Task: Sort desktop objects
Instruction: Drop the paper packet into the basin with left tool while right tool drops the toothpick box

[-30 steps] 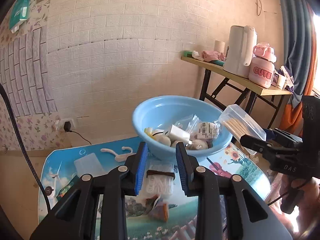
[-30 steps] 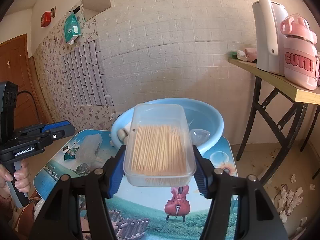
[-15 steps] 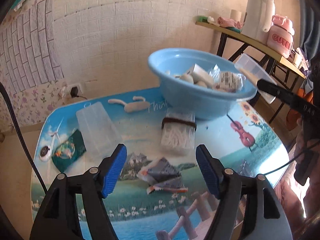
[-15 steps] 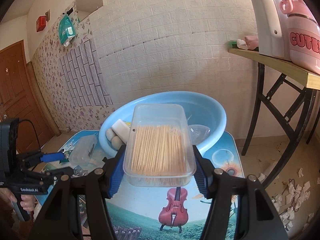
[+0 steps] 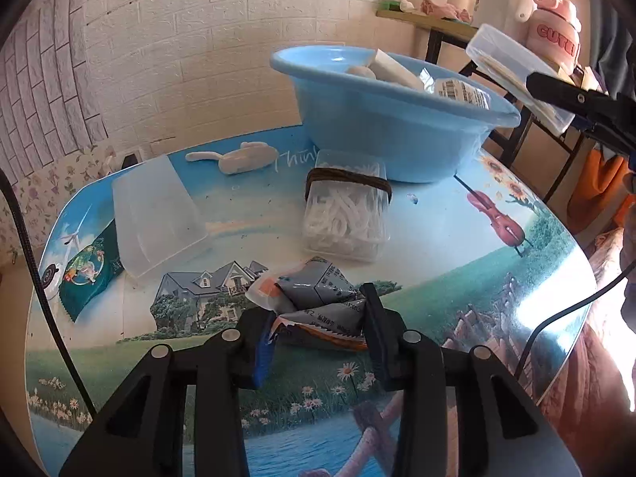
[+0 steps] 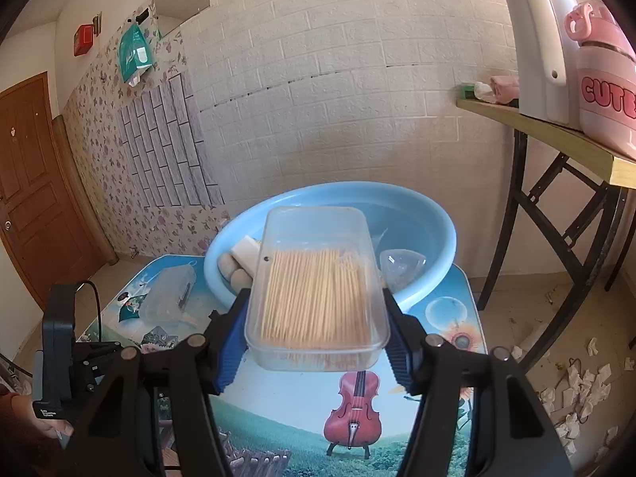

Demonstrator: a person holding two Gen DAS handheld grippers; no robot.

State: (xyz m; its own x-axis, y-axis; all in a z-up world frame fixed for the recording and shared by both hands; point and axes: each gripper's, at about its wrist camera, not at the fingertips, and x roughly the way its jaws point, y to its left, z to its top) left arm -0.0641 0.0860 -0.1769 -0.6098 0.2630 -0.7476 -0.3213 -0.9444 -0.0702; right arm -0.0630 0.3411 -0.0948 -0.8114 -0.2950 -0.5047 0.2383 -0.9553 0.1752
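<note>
My left gripper [image 5: 318,330] is low over the picture-printed table [image 5: 457,246], its jaws closing on a crumpled grey and orange packet [image 5: 318,294] that sits pinched between the pads. Behind it lie a clear box of white pieces bound with a dark band [image 5: 346,214] and an empty clear tub [image 5: 155,214]. My right gripper [image 6: 316,318] is shut on a clear toothpick box [image 6: 318,286] and holds it in the air in front of the blue basin [image 6: 437,230]. The basin holds a white block, round pale pieces and clear wrappers.
A green sachet [image 5: 89,274] lies at the table's left edge and a white hook-shaped piece [image 5: 242,157] near the back. To the right stands a folding side table [image 6: 556,131] with a white kettle [image 6: 544,39] and a pink bottle [image 6: 604,91]. Paper scraps litter the floor [image 6: 576,389].
My left gripper has dropped toward the table, opened wide, then closed around the crumpled packet. The right gripper has kept the toothpick box almost still.
</note>
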